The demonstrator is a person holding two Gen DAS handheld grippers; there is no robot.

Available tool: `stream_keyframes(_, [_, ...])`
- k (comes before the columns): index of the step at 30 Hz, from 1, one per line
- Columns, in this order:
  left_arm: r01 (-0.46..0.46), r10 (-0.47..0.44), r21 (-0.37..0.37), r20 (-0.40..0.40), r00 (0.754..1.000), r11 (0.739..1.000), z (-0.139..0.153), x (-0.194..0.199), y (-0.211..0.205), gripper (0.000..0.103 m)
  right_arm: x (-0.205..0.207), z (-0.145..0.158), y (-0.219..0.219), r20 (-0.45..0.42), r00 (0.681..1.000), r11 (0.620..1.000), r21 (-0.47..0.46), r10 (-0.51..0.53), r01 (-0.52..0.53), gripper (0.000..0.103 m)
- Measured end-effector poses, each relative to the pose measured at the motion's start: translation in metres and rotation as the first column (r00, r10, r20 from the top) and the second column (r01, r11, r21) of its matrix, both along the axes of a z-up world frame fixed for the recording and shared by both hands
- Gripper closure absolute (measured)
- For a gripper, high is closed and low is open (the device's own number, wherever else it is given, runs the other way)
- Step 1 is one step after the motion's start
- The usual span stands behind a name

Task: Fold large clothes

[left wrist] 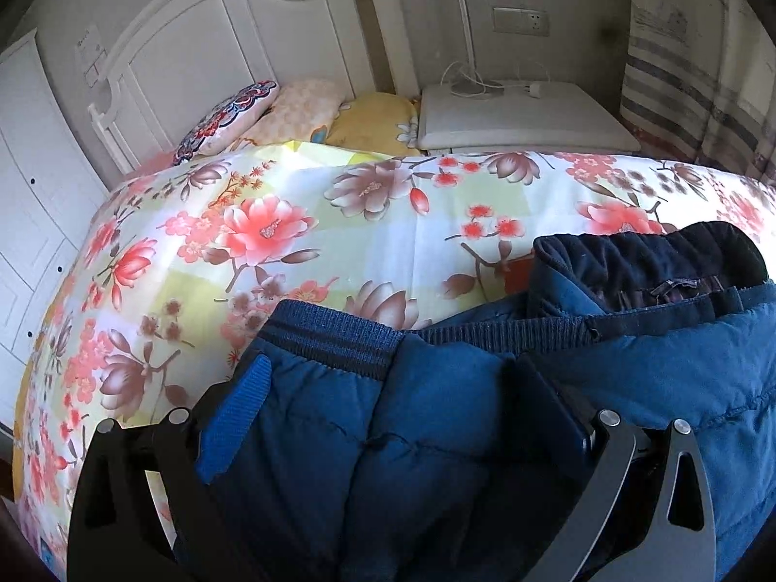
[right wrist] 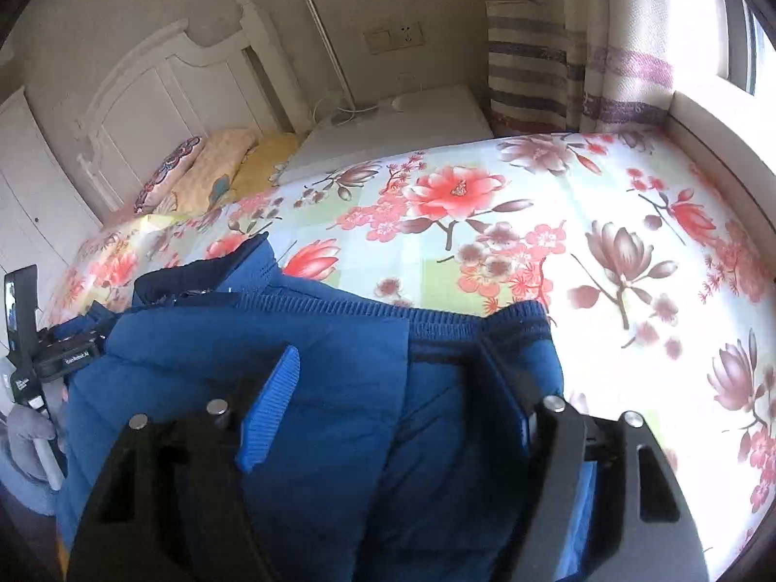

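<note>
on the near edge of the floral-sheeted bed (left wrist: 339, 223), a padded blue quilted jacket (left wrist: 436, 412) lies bunched. left gripper (left wrist: 388, 388) fingers spread astride its ribbed hem; right gripper (right wrist: 388, 378) fingers likewise spread, not pinching. best to grip both hem corners evenly before folding.

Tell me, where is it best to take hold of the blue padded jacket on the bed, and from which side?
Probably at the ribbed hem band, coming down from above the near edge of the blue padded jacket. The band is a flat, firm strip lying straight across the floral bedcover; the quilted body is puffy.
</note>
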State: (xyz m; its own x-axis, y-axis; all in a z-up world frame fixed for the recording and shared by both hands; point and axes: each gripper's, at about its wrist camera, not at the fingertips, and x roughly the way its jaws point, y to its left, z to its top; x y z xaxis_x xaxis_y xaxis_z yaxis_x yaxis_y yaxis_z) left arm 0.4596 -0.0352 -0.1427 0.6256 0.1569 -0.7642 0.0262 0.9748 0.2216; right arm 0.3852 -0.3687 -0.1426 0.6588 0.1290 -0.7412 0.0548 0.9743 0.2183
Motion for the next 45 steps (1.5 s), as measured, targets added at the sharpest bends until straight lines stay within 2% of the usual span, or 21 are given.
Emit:
stream_keyframes(4, [0.003, -0.004, -0.023, -0.027, 1.0, 1.0, 0.006, 0.002, 0.003, 0.004, 0.004, 0.002, 0.007, -0.023, 1.0, 0.999, -0.051, 0.009, -0.01, 0.028])
stream_keyframes(6, [0.019, -0.018, -0.066, 0.022, 1.0, 0.998, 0.027, -0.013, 0.002, 0.005, 0.004, 0.015, 0.022, -0.055, 0.998, 0.986, -0.165, -0.007, -0.002, 0.031])
stream_keyframes(8, [0.085, -0.072, -0.136, 0.095, 0.993, 0.987, 0.054, -0.039, -0.009, 0.004, -0.011, 0.043, 0.046, 0.006, 0.999, 0.977, -0.212, 0.036, -0.034, 0.031])
stream_keyframes(10, [0.153, -0.14, -0.119, 0.112, 0.984, 0.981, 0.065, -0.059, -0.035, 0.004, -0.028, 0.069, 0.081, 0.072, 0.989, 0.967, -0.228, 0.131, -0.112, 0.028])
stream_keyframes(12, [0.183, -0.179, -0.035, 0.087, 0.98, 0.983, 0.054, -0.069, -0.063, 0.004, -0.035, 0.071, 0.12, 0.041, 0.973, 0.941, -0.269, 0.226, -0.207, 0.024])
stream_keyframes(14, [0.182, -0.182, 0.016, 0.002, 0.983, 0.983, 0.024, -0.064, -0.075, 0.004, -0.037, 0.052, 0.156, -0.035, 0.951, 0.893, -0.335, 0.307, -0.3, 0.024])
stream_keyframes(16, [0.17, -0.171, -0.02, -0.045, 0.984, 0.985, -0.001, -0.058, -0.071, 0.004, -0.037, 0.015, 0.176, -0.106, 0.945, 0.854, -0.407, 0.309, -0.325, 0.023])
stream_keyframes(19, [0.166, -0.174, -0.135, -0.051, 0.983, 0.977, 0.005, -0.056, -0.052, 0.004, -0.038, 0.009, 0.162, -0.057, 0.955, 0.898, -0.329, 0.291, -0.293, 0.021])
stream_keyframes(21, [0.171, -0.171, -0.099, 0.014, 0.985, 0.98, 0.02, -0.068, -0.042, 0.004, -0.041, 0.019, 0.148, -0.053, 0.957, 0.912, -0.291, 0.286, -0.289, 0.021])
stream_keyframes(23, [0.141, -0.134, -0.067, 0.089, 0.987, 0.988, 0.037, -0.082, -0.014, 0.004, -0.052, 0.033, 0.132, -0.012, 0.969, 0.917, -0.319, 0.248, -0.238, 0.021])
stream_keyframes(25, [0.095, -0.091, -0.043, 0.091, 0.992, 0.995, 0.035, -0.085, 0.014, 0.004, -0.067, 0.044, 0.1, 0.033, 0.981, 0.933, -0.317, 0.192, -0.172, 0.02])
stream_keyframes(27, [0.036, -0.034, -0.045, 0.047, 0.998, 0.998, 0.021, -0.078, 0.04, 0.004, -0.07, 0.033, 0.068, 0.01, 0.993, 0.946, -0.305, 0.117, -0.108, 0.019])
stream_keyframes(28, [0.023, -0.024, -0.145, -0.004, 1.0, 0.989, 0.011, -0.071, 0.056, 0.004, -0.069, 0.025, 0.056, -0.004, 0.995, 0.954, -0.283, 0.099, -0.097, 0.014])
stream_keyframes(29, [0.009, -0.016, -0.235, -0.026, 1.0, 0.972, 0.007, -0.068, 0.067, 0.004, -0.069, 0.012, 0.038, -0.01, 0.996, 0.978, -0.192, 0.086, -0.086, 0.01])
stream_keyframes(31, [-0.013, 0.003, -0.267, -0.038, 0.999, 0.964, 0.008, -0.064, 0.073, 0.004, -0.07, 0.003, 0.023, 0.01, 0.997, 0.993, -0.089, 0.076, -0.074, 0.009])
stream_keyframes(35, [-0.012, 0.019, -0.147, 0.051, 0.999, 0.989, 0.027, -0.079, 0.056, 0.004, -0.069, 0.011, 0.033, -0.006, 0.998, 0.984, -0.171, 0.057, -0.057, 0.01])
stream_keyframes(37, [0.054, -0.036, -0.178, 0.102, 0.994, 0.983, 0.046, -0.098, 0.042, 0.004, -0.079, 0.026, 0.051, 0.032, 0.998, 0.977, -0.207, 0.052, -0.044, 0.014])
stream_keyframes(40, [0.137, -0.108, -0.188, 0.156, 0.982, 0.973, 0.063, -0.121, 0.012, 0.004, -0.099, 0.048, 0.098, 0.11, 0.98, 0.965, -0.222, 0.167, -0.139, 0.014])
stream_keyframes(41, [0.164, -0.14, -0.174, 0.14, 0.98, 0.971, 0.059, -0.122, -0.002, 0.004, -0.102, 0.049, 0.112, 0.103, 0.973, 0.955, -0.24, 0.206, -0.177, 0.014])
stream_keyframes(43, [0.201, -0.194, -0.114, 0.071, 0.979, 0.973, 0.031, -0.114, -0.031, 0.004, -0.1, 0.031, 0.159, 0.03, 0.946, 0.892, -0.344, 0.324, -0.294, 0.014])
stream_keyframes(45, [0.197, -0.194, -0.033, 0.067, 0.979, 0.98, 0.008, -0.111, -0.044, 0.004, -0.096, 0.012, 0.182, 0.02, 0.941, 0.839, -0.459, 0.338, -0.292, 0.013])
